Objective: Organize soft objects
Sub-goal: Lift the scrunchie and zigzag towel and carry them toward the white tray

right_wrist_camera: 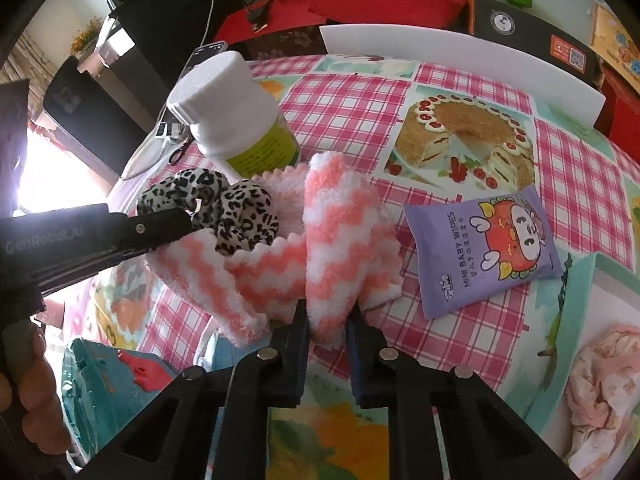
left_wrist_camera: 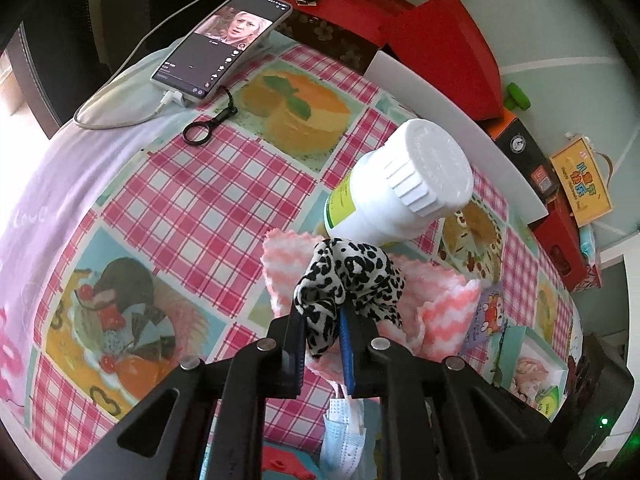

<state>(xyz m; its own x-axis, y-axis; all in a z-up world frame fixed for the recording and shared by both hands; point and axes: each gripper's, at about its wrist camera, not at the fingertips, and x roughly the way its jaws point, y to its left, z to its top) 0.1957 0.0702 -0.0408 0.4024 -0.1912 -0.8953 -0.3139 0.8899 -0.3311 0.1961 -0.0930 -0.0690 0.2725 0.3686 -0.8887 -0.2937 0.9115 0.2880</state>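
My left gripper [left_wrist_camera: 320,322] is shut on a black-and-white leopard-print scrunchie [left_wrist_camera: 352,276] and holds it over a pink-and-white zigzag fluffy cloth [left_wrist_camera: 440,312]. In the right wrist view the same scrunchie [right_wrist_camera: 232,208] rests on the cloth [right_wrist_camera: 288,264], with the left gripper [right_wrist_camera: 188,216] coming in from the left. My right gripper [right_wrist_camera: 328,316] is shut on a raised fold of the cloth. A white bottle [right_wrist_camera: 232,116] with a green label stands just behind the cloth; it also shows in the left wrist view [left_wrist_camera: 400,184].
A purple baby wipes pack [right_wrist_camera: 484,252] lies right of the cloth. A phone [left_wrist_camera: 224,44] with cable lies at the far left. A white board [right_wrist_camera: 460,60] and red boxes [left_wrist_camera: 440,36] line the back. A blue face mask [left_wrist_camera: 344,436] hangs at the near edge. A pink cloth [right_wrist_camera: 600,384] lies at right.
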